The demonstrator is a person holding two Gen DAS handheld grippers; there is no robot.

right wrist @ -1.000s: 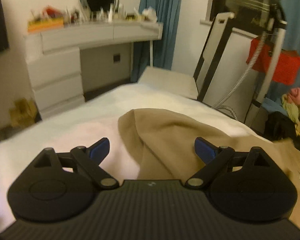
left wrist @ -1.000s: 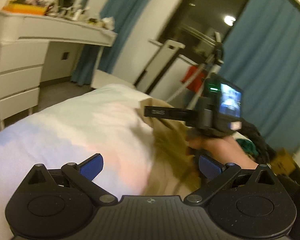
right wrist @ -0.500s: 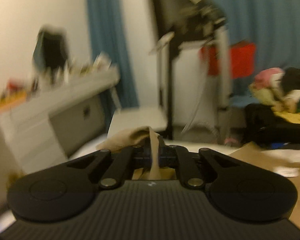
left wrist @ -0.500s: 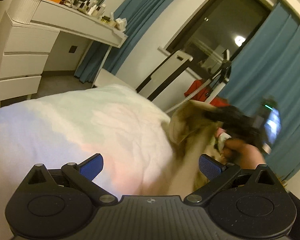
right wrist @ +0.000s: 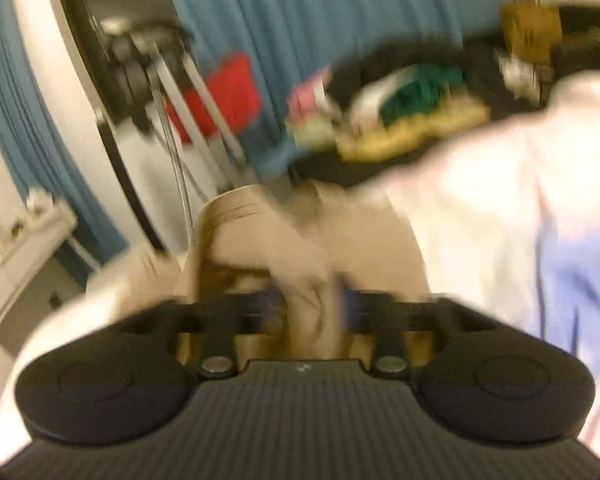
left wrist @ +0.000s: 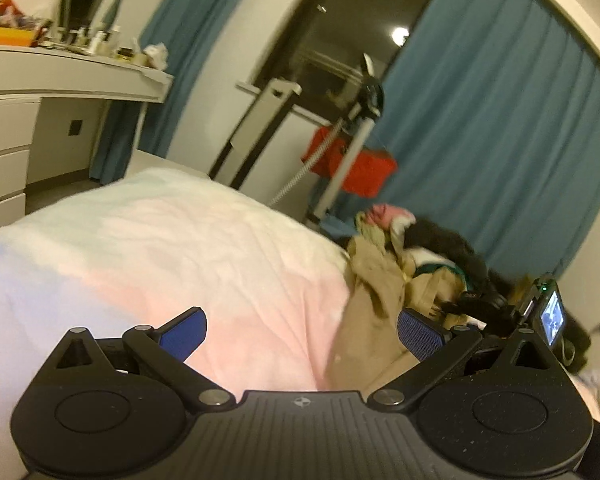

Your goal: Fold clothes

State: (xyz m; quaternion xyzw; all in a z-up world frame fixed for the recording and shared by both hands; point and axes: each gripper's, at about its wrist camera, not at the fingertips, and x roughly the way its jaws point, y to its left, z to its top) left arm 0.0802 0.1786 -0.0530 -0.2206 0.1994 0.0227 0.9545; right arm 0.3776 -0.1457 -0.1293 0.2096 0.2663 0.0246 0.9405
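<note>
I am looking out along my left gripper point(left wrist: 302, 330) and its jaws are standing wide open with nothing between the two blue pads point(left wrist: 419, 336). Under it the bed with the soft white and pink cover point(left wrist: 188, 248) is stretching away. The crumpled tan cloth garment point(left wrist: 374, 300) is lying in a heap at the right edge of the bed, just beside the right blue pad but not touching it as far as I can see.

My right gripper point(right wrist: 306, 308) is showing a very blurry picture. Its jaws are opening, and a bunched fold of the tan garment point(right wrist: 300, 280) is sitting between them. The jaws are still close on the fold, and I cannot tell for sure if the pads are pressing it. More of the tan cloth is spreading out in front of this gripper, over the bed cover point(right wrist: 500, 208).

In the left view I am also seeing the right gripper's black body with its small lit screen point(left wrist: 550, 318) low at the right side, past the tan heap.

Behind the garment a messy pile of other clothes point(left wrist: 412, 232) is lying, pink, white, green and black. Blue curtains point(left wrist: 500, 128) are hanging behind, and a white dresser with drawers point(left wrist: 16, 120) is standing at the left.
</note>
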